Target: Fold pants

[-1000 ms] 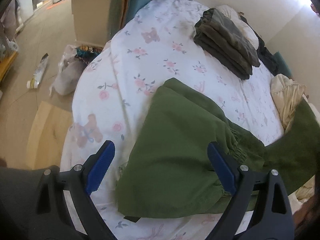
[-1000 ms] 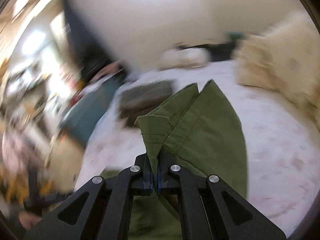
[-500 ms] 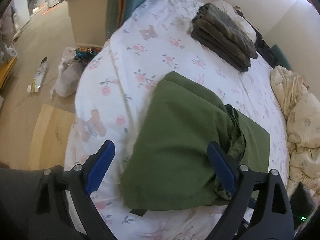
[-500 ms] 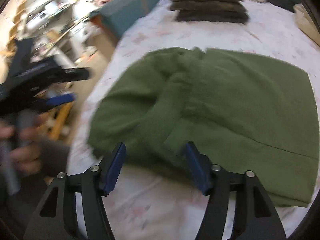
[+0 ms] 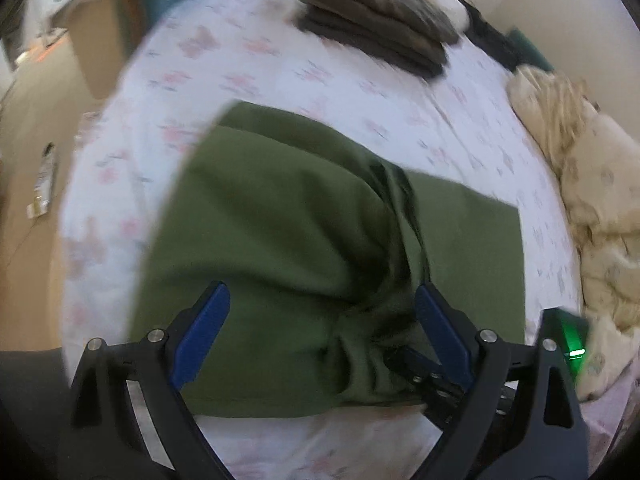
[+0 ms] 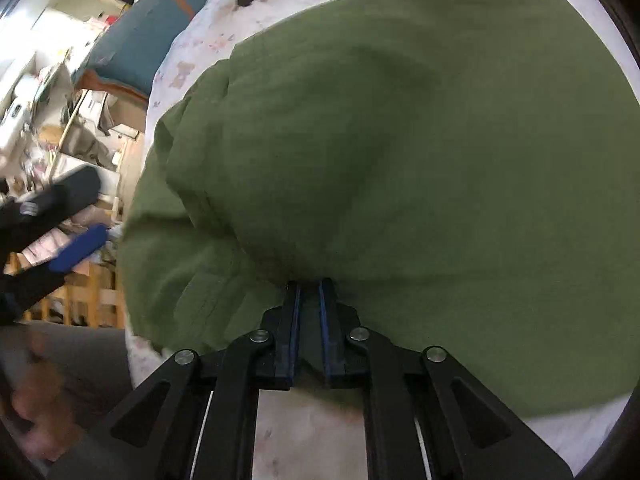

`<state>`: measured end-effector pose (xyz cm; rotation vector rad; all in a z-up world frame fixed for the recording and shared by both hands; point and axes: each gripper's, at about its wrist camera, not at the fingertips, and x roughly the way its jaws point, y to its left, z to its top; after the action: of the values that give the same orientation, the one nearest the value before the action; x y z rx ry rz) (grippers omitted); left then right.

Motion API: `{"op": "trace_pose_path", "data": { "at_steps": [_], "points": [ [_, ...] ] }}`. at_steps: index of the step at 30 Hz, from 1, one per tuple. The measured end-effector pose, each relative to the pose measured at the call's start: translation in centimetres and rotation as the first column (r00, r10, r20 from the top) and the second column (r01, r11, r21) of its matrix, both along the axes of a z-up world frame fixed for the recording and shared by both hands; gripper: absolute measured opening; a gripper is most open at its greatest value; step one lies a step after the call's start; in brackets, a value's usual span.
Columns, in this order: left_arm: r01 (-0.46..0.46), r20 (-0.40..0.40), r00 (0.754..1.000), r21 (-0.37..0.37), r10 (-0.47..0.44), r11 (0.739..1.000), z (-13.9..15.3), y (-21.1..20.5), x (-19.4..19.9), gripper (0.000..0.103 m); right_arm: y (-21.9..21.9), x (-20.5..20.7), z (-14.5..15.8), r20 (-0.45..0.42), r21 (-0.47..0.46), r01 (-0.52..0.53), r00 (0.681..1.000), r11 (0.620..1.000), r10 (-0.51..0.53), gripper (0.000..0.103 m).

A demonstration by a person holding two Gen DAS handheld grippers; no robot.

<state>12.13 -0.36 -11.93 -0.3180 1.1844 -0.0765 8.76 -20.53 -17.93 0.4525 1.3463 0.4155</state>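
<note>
The green pants lie partly folded on the flowered bed sheet, bunched near the front edge. My left gripper is open and hovers just above the pants, holding nothing. My right gripper is shut on the near edge of the green pants, where the cloth gathers. The right gripper also shows in the left wrist view, clamped on the bunched cloth. The left gripper shows at the left of the right wrist view.
A stack of folded dark clothes lies at the far side of the bed. A cream duvet is heaped at the right. A blue-green cushion and floor clutter lie beyond the bed's left edge.
My right gripper, open half a second ago, has come down and shut on the near edge of the pants. My left gripper has moved lower and closer over the pants, still open.
</note>
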Motion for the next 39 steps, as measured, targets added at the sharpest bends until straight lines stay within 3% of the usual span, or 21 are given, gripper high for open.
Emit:
{"op": "trace_pose_path", "data": {
  "at_steps": [1,3,4,5,6,9,12,13,14,15,16,20,21,22,23,26,29,31,35,39],
  "points": [
    [0.035,-0.008,0.999,0.007,-0.034,0.999,-0.4,-1.0,0.2,0.092,-1.0,-0.2,0.9,0.011,0.034,0.029,0.999,0.999,-0.03,0.016],
    [0.112,-0.005,0.994,0.103,-0.112,0.988,-1.3,-3.2,0.7,0.092,-3.9,-1.2,3.6,0.085,0.067,0.113,0.989,0.991,-0.118,0.02],
    [0.133,0.001,0.991,0.152,-0.135,0.979,-1.7,-3.9,0.9,0.092,-6.0,-1.9,5.0,0.128,0.093,0.169,0.975,0.981,-0.18,0.048],
    [0.15,-0.01,0.989,0.174,-0.15,0.973,-2.3,-4.4,1.1,0.092,-8.0,-2.6,6.1,0.161,0.112,0.226,0.957,0.968,-0.242,0.066],
    [0.158,-0.037,0.987,0.171,-0.153,0.973,-3.1,-4.6,1.4,0.092,-10.2,-3.4,7.0,0.193,0.122,0.304,0.927,0.945,-0.323,0.09],
    [0.164,-0.159,0.978,0.169,-0.138,0.972,-6.7,-4.1,2.5,0.093,-17.0,-5.5,6.6,0.204,0.097,0.546,0.807,0.832,-0.554,0.092],
    [0.16,-0.158,0.978,0.154,-0.136,0.975,-7.4,-3.8,2.5,0.095,-21.5,-6.9,1.9,0.004,0.141,0.706,0.7,0.694,-0.714,0.091],
    [0.164,-0.154,0.978,0.163,-0.139,0.973,-7.2,-3.9,2.3,0.095,-22.2,-7.3,-0.3,-0.084,0.169,0.731,0.679,0.661,-0.73,0.088],
    [0.173,-0.147,0.978,0.177,-0.148,0.969,-6.9,-4.1,2.1,0.095,-22.4,-7.4,-1.9,-0.146,0.167,0.74,0.672,0.651,-0.726,0.085],
    [0.175,-0.143,0.978,0.183,-0.15,0.967,-6.9,-4.2,2.0,0.095,-22.1,-7.4,-2.9,-0.173,0.148,0.738,0.675,0.659,-0.717,0.078],
    [0.173,-0.139,0.979,0.186,-0.149,0.967,-6.9,-4.2,1.8,0.095,-21.5,-7.2,-3.3,-0.176,0.128,0.725,0.688,0.677,-0.704,0.078],
    [0.169,-0.139,0.98,0.178,-0.146,0.969,-6.6,-4.2,1.4,0.095,-19.2,-5.9,-3.4,-0.147,0.102,0.638,0.769,0.764,-0.622,0.065],
    [0.168,-0.143,0.979,0.169,-0.145,0.971,-6.4,-4.1,1.3,0.095,-19.1,-6.0,-3.3,-0.142,0.083,0.632,0.773,0.771,-0.618,0.055],
    [0.166,-0.145,0.979,0.156,-0.144,0.974,-6.3,-3.8,1.3,0.095,-18.9,-6.2,-2.9,-0.125,0.077,0.638,0.769,0.766,-0.627,0.023],
    [0.164,-0.144,0.979,0.144,-0.143,0.976,-6.1,-3.6,1.3,0.095,-18.8,-6.2,-2.4,-0.113,0.097,0.644,0.765,0.759,-0.634,0.01],
    [0.14,-0.135,0.983,0.11,-0.124,0.984,-5.1,-2.3,0.9,0.094,-17.7,-6.3,2.2,0.071,0.104,0.635,0.763,0.766,-0.642,0.007],
    [0.094,-0.138,0.985,-0.048,-0.1,0.994,-2.8,-0.2,0.4,0.094,-14.8,-6.3,6.8,0.268,0.126,0.564,0.773,0.816,-0.576,0.006],
    [0.08,-0.108,0.99,-0.107,-0.091,0.991,-0.2,1.1,0.1,0.094,-13.0,-6.0,8.3,0.328,0.151,0.503,0.787,0.851,-0.523,0.006],
    [0.114,-0.039,0.992,-0.106,-0.119,0.988,4.9,1.2,1.0,0.094,-9.9,-6.2,10.7,0.461,0.121,0.368,0.802,0.922,-0.38,0.006],
    [0.229,-0.013,0.973,-0.119,-0.232,0.966,9.2,-2.4,4.2,0.094,-6.5,-6.6,12.3,0.541,0.106,0.19,0.812,0.976,-0.217,0.006]
  ]
}}
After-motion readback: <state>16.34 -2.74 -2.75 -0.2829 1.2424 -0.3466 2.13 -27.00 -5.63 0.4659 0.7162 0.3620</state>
